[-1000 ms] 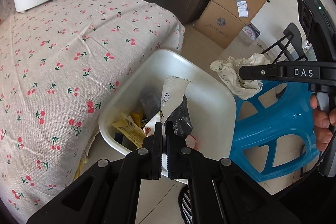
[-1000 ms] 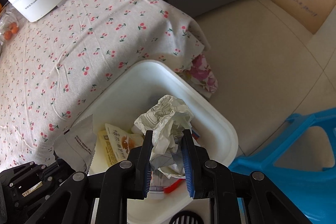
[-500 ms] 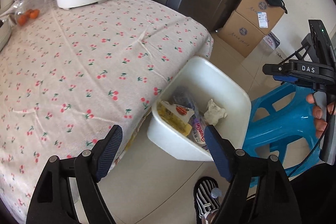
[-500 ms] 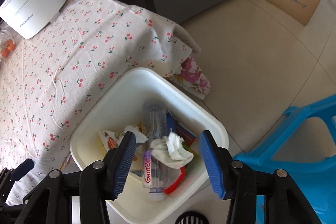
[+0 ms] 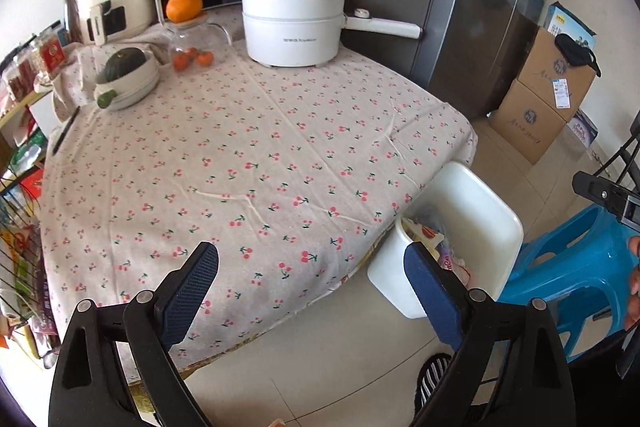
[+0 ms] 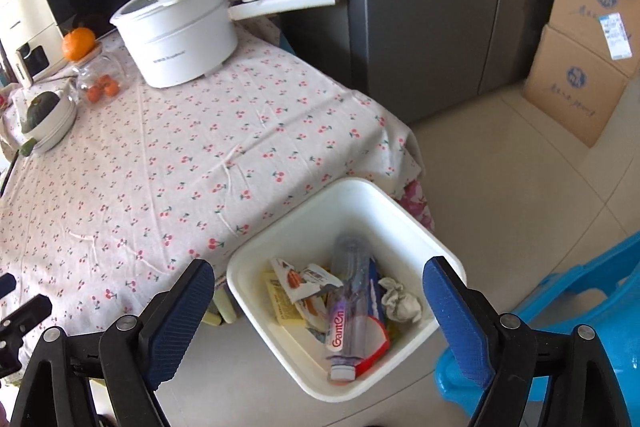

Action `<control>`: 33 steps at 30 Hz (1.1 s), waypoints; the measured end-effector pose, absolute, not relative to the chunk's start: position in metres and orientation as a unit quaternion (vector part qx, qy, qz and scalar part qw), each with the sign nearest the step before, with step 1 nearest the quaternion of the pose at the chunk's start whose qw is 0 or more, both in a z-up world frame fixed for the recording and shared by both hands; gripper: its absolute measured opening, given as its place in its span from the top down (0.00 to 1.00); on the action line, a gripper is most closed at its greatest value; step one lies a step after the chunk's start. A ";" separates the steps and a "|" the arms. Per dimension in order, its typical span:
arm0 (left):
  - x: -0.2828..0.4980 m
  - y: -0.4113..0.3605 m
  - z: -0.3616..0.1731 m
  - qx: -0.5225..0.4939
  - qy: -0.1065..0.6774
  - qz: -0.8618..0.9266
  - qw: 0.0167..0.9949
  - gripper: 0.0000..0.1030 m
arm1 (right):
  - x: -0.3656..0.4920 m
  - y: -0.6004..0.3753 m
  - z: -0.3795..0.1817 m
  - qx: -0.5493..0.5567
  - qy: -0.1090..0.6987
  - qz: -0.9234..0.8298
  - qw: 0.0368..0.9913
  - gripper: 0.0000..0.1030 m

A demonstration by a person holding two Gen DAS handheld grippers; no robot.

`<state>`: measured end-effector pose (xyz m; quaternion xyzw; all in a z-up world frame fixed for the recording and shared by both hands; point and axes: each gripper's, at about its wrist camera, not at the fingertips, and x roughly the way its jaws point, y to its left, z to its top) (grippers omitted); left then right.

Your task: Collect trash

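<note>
Across the left of both views spreads the table under its cherry-print cloth (image 6: 168, 163), its near stretch bare, with a white lidded electric pot (image 6: 176, 27) and a glass jar of small oranges (image 5: 192, 47) at the far end. Just off the table's right corner, on the tiled floor, stands the white rectangular plastic bin (image 6: 412, 223), beside a blue plastic stool (image 5: 568, 267). In the bin lie the collected scraps: a clear plastic bottle with a purple label (image 6: 348, 291), yellow and white printed wrappers (image 6: 296, 287) and a crumpled grey-white tissue (image 6: 400, 303). The left gripper (image 5: 312, 279) hovers over the near table edge, jaws spread wide and empty; the right gripper (image 6: 320, 303) hangs above the bin, equally wide and empty. The collecting looks close to done (no loose trash shows on the cloth). A good next step is a slow sweep of the far end among the dishes, keeping the fingers clear of the pot's handle.
</note>
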<state>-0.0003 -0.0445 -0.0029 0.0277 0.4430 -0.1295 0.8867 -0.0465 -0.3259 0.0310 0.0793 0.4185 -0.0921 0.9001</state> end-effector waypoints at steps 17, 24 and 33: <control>-0.028 -0.004 0.020 0.014 0.411 -0.072 0.908 0.07 | -0.065 -0.248 0.042 0.000 0.354 -0.064 0.933 0.03; -0.036 -0.013 0.029 0.025 0.398 -0.072 0.914 0.07 | -0.066 -0.235 0.043 -0.005 0.352 -0.050 0.935 0.03; -0.035 -0.015 0.020 0.035 0.418 -0.071 0.905 0.07 | -0.066 -0.234 0.037 -0.013 0.363 -0.056 0.930 0.03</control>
